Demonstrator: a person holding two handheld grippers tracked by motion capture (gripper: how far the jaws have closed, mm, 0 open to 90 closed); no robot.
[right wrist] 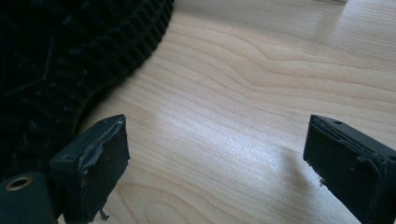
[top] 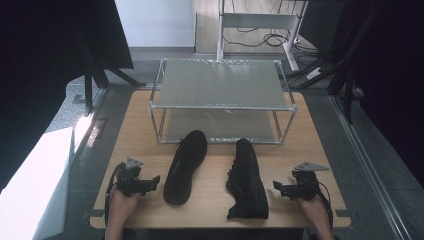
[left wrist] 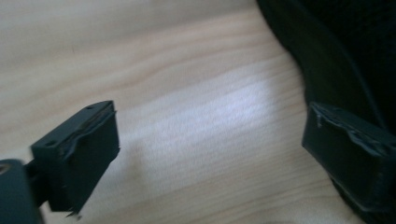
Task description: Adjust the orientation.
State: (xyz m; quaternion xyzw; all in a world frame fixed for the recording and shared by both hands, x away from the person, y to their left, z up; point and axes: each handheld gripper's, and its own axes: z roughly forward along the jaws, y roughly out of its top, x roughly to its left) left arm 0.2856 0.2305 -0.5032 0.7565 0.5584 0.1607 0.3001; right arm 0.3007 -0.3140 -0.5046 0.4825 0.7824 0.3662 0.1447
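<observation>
Two black shoes lie on the wooden table [top: 210,205]. The left shoe [top: 186,166] lies sole up, toe toward the rack. The right shoe [top: 247,180] rests tipped on its side beside it. My left gripper [top: 156,181] sits low at the table's left, open, pointing at the left shoe [left wrist: 336,60], whose dark edge runs past its right jaw. My right gripper [top: 276,187] is open at the table's right, aimed at the right shoe [right wrist: 65,65], whose ribbed black surface lies beyond its left jaw. Bare wood shows between both pairs of jaws.
A two-tier metal rack [top: 220,85] with grey shelves stands at the back of the table, just beyond the shoes' toes. A white desk frame and cables [top: 270,30] stand on the floor behind. Dark curtains hang at both sides.
</observation>
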